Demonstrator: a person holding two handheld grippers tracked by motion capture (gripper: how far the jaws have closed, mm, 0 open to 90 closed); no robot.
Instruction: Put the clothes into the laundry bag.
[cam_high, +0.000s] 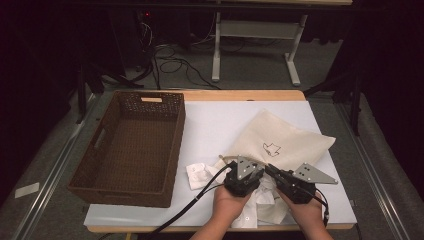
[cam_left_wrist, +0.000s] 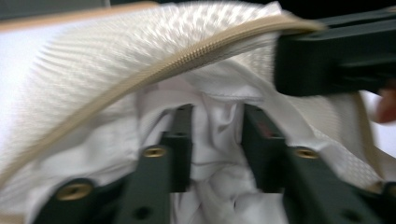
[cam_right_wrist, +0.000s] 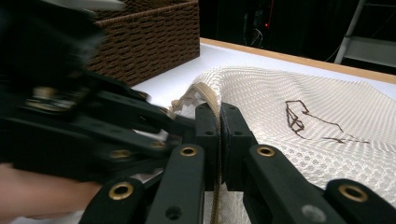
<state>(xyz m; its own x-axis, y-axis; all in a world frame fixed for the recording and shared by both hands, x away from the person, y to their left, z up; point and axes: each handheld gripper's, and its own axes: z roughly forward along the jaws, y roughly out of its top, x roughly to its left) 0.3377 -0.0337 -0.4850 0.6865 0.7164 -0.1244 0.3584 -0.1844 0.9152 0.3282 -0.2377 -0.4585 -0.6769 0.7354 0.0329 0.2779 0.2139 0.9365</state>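
White board covers your table (cam_high: 210, 125), with a dark room and trailing floor cables behind it and an empty woven basket (cam_high: 131, 147) standing at your left. Your work sits at the near edge: a cream mesh laundry bag (cam_high: 280, 140) with a small dark emblem, lying just right of the basket and reaching toward the far right corner, its zippered mouth facing you. Your right gripper (cam_right_wrist: 219, 123) has its jaws closed tight on the zipper edge (cam_right_wrist: 208, 100), holding the mouth lifted. Your left gripper (cam_left_wrist: 215, 135) is pushed inside that opening with a wad of white garment (cam_left_wrist: 217, 140) between its half-closed jaws; the picture is blurred, so the pads seem to pinch the cloth, though how firm that hold is remains hard to judge. More white cloth (cam_high: 199, 175) spills on the board just outside the bag, between it and the basket. To do this stuffing well, keep the right hand high and steady so the mouth gapes, drive the left bundle deep toward the closed end before letting go, and draw the jaws back along the middle of the opening so they do not snag the mesh or the zipper teeth. Then gather the loose cloth outside in one bite, not several.
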